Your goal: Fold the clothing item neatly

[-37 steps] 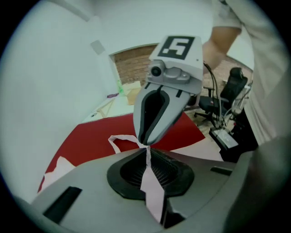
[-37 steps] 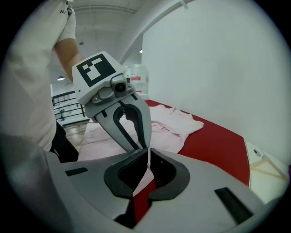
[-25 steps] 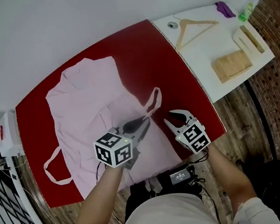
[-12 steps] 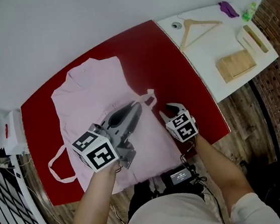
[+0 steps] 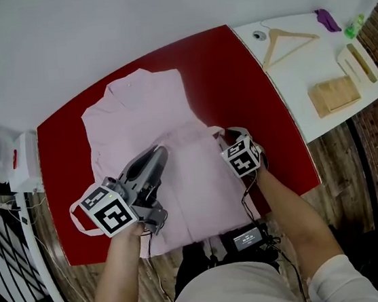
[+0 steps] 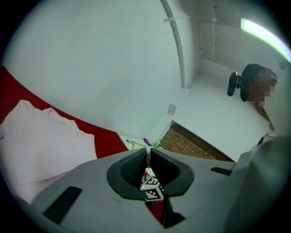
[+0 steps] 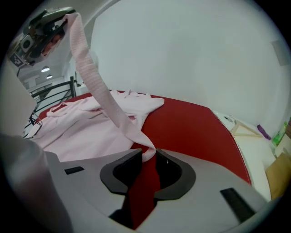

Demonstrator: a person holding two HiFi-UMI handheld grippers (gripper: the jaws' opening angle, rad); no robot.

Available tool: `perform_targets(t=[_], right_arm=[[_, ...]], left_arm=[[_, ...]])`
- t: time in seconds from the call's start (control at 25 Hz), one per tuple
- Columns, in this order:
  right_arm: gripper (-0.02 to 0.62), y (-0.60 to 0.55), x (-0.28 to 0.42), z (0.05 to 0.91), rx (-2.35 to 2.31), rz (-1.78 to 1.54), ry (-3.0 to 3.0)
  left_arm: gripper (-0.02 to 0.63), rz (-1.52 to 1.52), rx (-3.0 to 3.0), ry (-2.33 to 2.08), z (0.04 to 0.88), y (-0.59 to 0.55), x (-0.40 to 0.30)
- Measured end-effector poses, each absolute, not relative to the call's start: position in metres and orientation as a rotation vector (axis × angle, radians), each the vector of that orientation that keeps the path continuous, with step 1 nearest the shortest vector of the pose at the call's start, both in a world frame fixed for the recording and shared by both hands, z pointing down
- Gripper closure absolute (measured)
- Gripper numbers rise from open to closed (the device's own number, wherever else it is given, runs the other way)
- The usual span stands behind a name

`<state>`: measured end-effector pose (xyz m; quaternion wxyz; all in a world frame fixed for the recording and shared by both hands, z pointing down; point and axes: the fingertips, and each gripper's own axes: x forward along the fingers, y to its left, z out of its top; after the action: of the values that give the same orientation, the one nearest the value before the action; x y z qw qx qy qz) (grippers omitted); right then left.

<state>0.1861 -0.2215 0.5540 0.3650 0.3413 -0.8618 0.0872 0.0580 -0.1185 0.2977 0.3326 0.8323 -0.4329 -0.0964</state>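
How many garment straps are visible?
2. One strap loop lies on the red table at the garment's left; the other strap hangs from the shut left tongs. Others may lie underneath.

A wooden hanger [image 5: 296, 34] lies on the white table [image 5: 293, 94].

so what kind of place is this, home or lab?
Probably a workroom or lab setup rather than a home: a red table against a bare white wall, a pink garment spread on it, and a white side table with a wooden hanger.
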Motion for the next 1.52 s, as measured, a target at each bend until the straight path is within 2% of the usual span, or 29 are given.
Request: perform_targets(t=[0.16,0.32,0.48,1.04,1.52], right_arm=[[0.503,-0.226,0.185,0.564,0.863,0.184,-2.169],[0.555,-0.224,0.184,0.568,0.825,0.146,-2.147],[0.572,-0.223,0.182,0.568,0.8,0.138,-2.139],[0.578,-0.214,0.184,0.547,0.826,0.06,-2.19],[0.577,-0.18,0.161,0.531,0.743,0.034,-2.258]], left_arm=[[0.575,-0.196,2.092,-1.188,0.327,-0.103,0.02],[0.575,-0.107,2.028,-1.206,0.364,-0.091,-0.007],[0.575,0.01,1.964,-1.206,0.408,-0.08,-0.032],[0.575,0.112,1.729,-1.321,0.492,-0.038,-0.127],[0.575,0.335,1.613,-1.372,0.556,-0.022,-0.157]])
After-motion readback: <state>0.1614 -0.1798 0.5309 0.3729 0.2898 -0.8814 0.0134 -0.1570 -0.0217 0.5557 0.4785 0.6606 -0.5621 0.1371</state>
